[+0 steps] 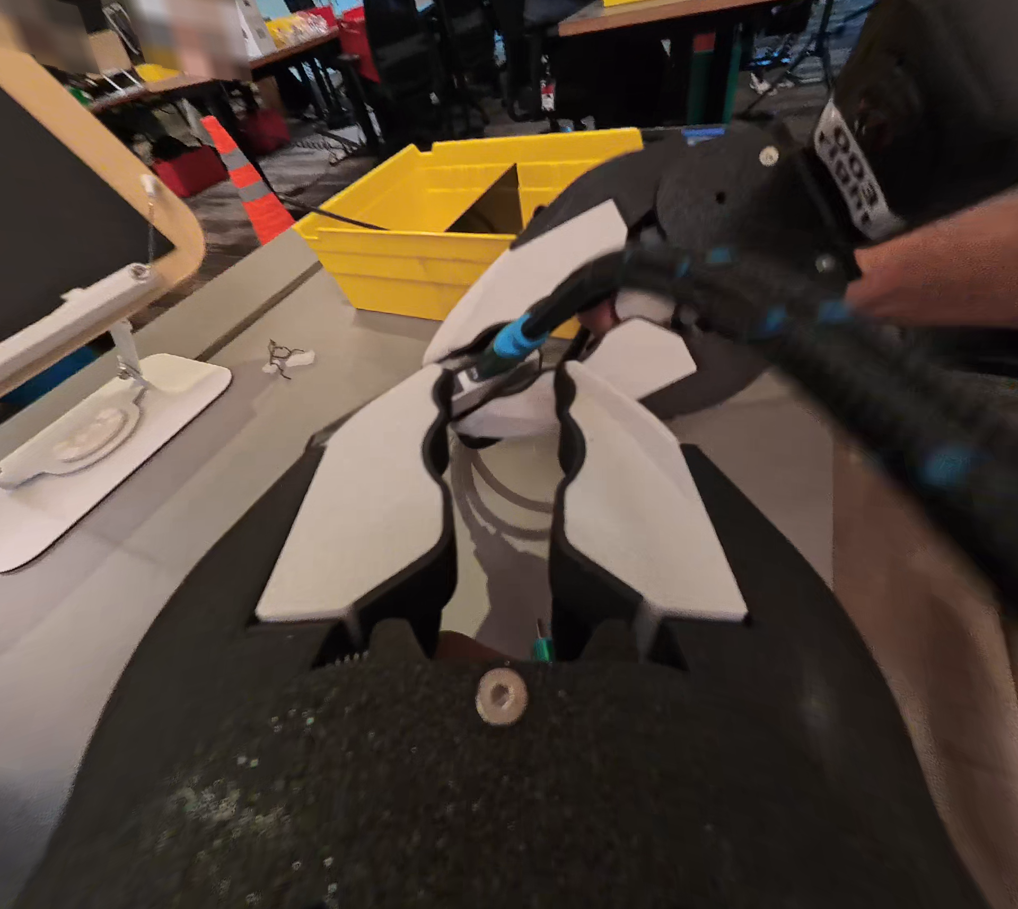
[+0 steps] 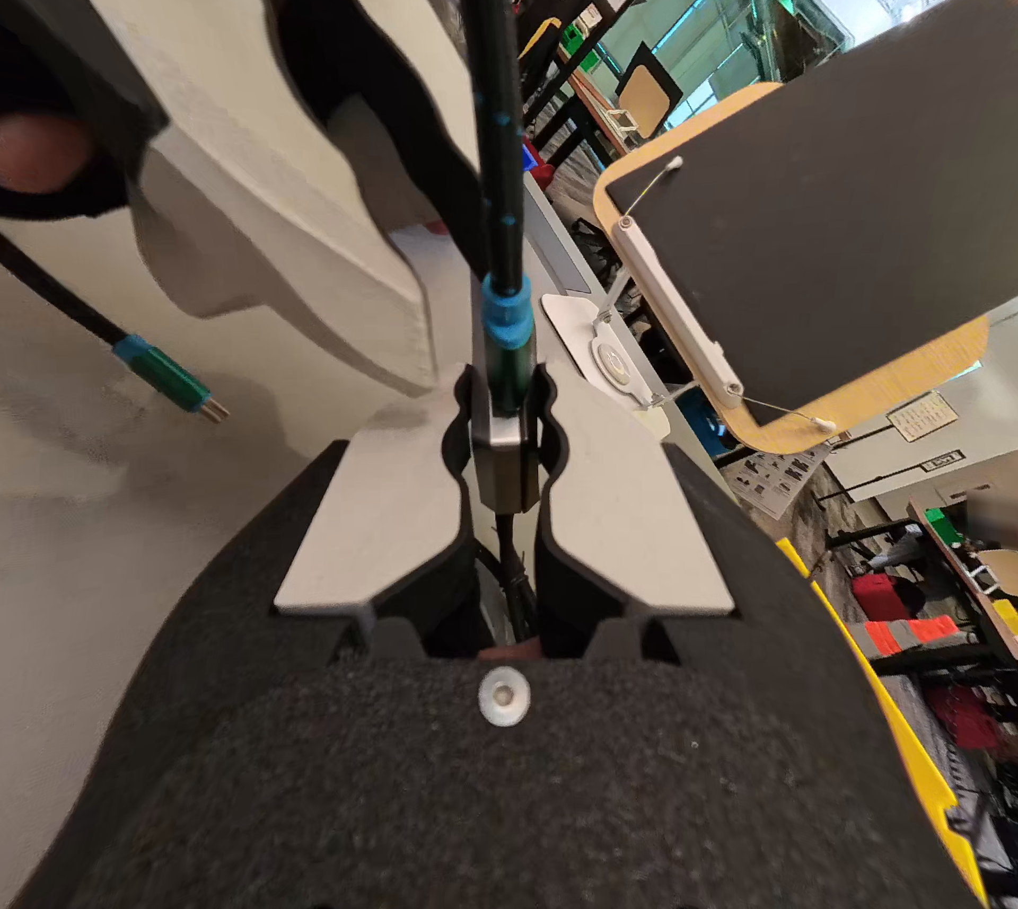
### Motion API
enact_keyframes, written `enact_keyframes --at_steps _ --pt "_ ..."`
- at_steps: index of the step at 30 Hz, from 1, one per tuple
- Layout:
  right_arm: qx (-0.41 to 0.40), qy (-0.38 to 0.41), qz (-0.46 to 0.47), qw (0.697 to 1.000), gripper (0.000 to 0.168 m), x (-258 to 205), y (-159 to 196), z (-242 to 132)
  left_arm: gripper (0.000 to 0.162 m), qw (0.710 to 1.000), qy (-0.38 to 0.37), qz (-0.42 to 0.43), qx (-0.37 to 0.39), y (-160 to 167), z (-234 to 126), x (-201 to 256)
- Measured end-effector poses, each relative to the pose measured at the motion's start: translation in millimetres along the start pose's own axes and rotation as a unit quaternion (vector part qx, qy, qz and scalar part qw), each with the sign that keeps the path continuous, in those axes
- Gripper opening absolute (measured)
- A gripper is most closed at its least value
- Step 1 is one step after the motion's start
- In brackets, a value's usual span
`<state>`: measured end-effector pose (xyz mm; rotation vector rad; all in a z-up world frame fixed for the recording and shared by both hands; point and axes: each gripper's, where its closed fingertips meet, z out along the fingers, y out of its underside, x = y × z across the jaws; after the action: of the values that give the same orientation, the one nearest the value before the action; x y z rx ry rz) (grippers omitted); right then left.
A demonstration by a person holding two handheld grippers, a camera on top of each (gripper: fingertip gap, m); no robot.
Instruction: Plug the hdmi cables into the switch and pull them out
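— Starting at the far left of the left wrist view, what stands there?
— A black board with a pale wooden rim, tilted on a white stand on the grey table. Behind it is an orange cone on the floor. Farther right a yellow bin sits at the table's far edge.
— And the left gripper?
— Its two white fingers are spread apart with nothing pinched between them. The table and a loop of dark cable show through the gap. The tips reach up to the switch, one on either side, but I cannot tell whether they touch it.
— So who has the switch?
— The right gripper. It is held up off the table, clamped between that gripper's fingers close to their tips. The right wrist view shows it best: a small grey metal box gripped by its two flat sides.
— Is anything plugged in?
— Yes. One hdmi cable, black with blue flecks, is seated in the switch's front end. Its plug has a green body and a blue collar. A thinner black lead leaves the rear of the switch and runs back between the fingers.
— The other one?
— The second plug, also green and blue, is loose over the table at the left of that view. Its metal tip is bare and it is well apart from the switch.
— Far right?
— In the left wrist view, a person's forearm behind the right gripper.
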<state>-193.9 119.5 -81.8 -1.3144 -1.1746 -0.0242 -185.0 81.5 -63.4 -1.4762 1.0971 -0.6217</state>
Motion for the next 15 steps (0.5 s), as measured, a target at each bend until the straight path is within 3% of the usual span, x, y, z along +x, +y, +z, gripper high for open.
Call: enact_keyframes --at_steps 8,15 --pt "-0.021 0.029 -0.014 0.999 0.020 -5.7 1.2 6.3 0.023 0.996 -0.078 -0.032 -0.003 0.6 7.4 -2.4" --pt "-0.011 0.035 -0.022 0.999 0.021 -3.1 -2.8 7.3 0.017 0.995 -0.092 -0.026 -0.002 -3.8 2.1 -6.1"
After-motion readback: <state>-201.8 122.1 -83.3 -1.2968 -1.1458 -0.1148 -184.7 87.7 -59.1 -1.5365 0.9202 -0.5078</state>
